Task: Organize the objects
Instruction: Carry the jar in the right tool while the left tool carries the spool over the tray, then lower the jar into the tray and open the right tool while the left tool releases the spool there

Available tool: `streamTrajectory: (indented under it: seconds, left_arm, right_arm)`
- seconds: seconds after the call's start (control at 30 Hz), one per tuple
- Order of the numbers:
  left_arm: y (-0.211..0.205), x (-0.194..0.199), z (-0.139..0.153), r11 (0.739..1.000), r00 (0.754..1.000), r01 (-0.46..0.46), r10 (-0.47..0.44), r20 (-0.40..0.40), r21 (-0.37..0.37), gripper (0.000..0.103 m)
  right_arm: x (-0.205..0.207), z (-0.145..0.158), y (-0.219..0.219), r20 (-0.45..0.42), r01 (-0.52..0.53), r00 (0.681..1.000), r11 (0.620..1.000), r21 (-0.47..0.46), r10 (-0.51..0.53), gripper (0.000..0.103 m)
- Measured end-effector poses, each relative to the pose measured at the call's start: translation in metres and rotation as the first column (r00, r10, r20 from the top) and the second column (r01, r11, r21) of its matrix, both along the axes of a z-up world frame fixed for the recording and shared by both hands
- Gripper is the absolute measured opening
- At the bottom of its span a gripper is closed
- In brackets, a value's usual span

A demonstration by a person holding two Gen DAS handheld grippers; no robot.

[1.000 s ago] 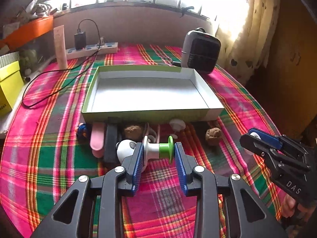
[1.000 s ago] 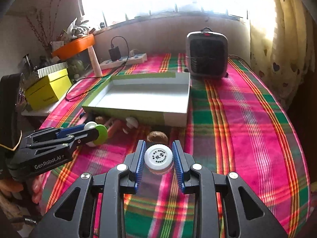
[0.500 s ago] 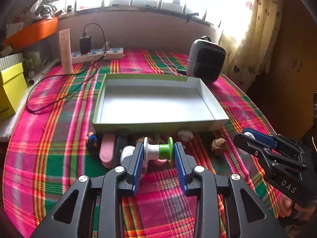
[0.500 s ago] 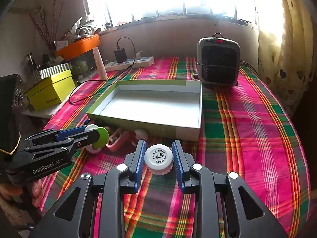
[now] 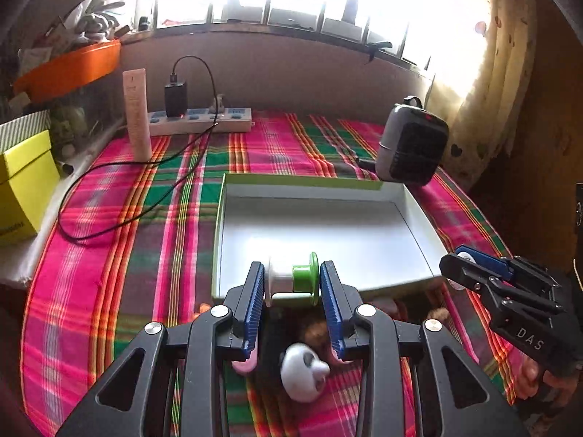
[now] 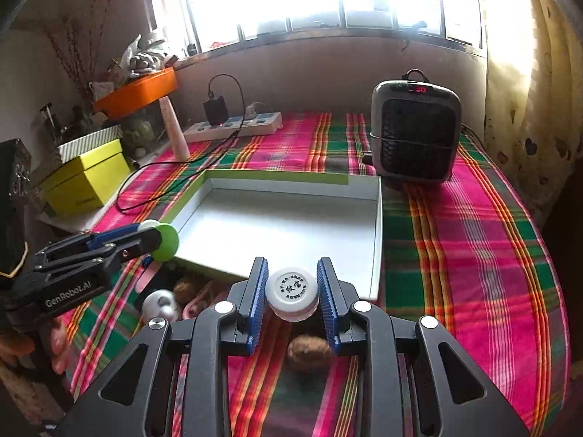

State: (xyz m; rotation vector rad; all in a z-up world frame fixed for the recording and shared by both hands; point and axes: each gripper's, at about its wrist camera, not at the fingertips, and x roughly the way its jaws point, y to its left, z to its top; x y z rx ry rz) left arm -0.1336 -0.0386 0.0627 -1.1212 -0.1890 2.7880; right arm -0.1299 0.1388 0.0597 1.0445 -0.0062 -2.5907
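Left claw point(image 5: 291, 284): clenched on a spool point(image 5: 293, 278), white at one end, green at the other, lying crosswise between the blue ribbed pads. The spool hangs over the near edge of the tray point(image 5: 419, 215).

Tray: shallow rectangular box lid, white inside, lime-green outer walls, nothing inside it. It sits mid-counter on the plaid cloth point(image 5: 145, 255) of pink, green and orange.

Right claw point(image 6: 291, 293): clenched on a small round jar point(image 6: 291, 293) with a white lid printed in dark characters. The jar sits at the near right corner of the tray, just above its rim.

Loose items on the counter point(image 6: 473, 255), in front of the tray: a white panda-faced figure point(image 5: 304, 371), a pink flat piece point(image 6: 147, 278), a brown walnut-like nut point(image 6: 309, 355) directly under the right claw.

Left wrist view only: the spool seen side-on, both flanges plain; the right claw point(image 5: 462, 258) entering from the right edge, the jar showing only as a sliver of white.

Right wrist view only: the print on the jar lid; the left claw point(image 6: 160, 236) entering from the left, the spool shown end-on as a green disc point(image 6: 165, 242); fingertips point(image 6: 58, 346) of a hand beneath that claw's body; the red display on the heater point(image 6: 415, 131).

Both views, at the back: power strip point(image 5: 204, 120) with black charger and cable, yellow box point(image 5: 22, 185), orange tub point(image 5: 73, 69), curtain point(image 6: 528, 91).
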Motion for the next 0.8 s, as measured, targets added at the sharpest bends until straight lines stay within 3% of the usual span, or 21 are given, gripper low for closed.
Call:
streamTrajectory:
  seconds: [0.4,0.8]
  left_arm:
    - [-0.009,-0.039,-0.018,1.000,0.998,-0.009,0.010,0.057,-0.013,0.029]
    - [-0.006,-0.053,-0.035,1.000,0.995,-0.011,0.014,0.094,-0.029,0.030]
  right_arm:
    - [-0.049,-0.026,-0.016,0.085,-0.005,0.996,0.999,0.044,0.001,0.029]
    - [-0.066,-0.044,-0.022,0.133,-0.005,0.991,0.997,0.071,-0.004,0.029]
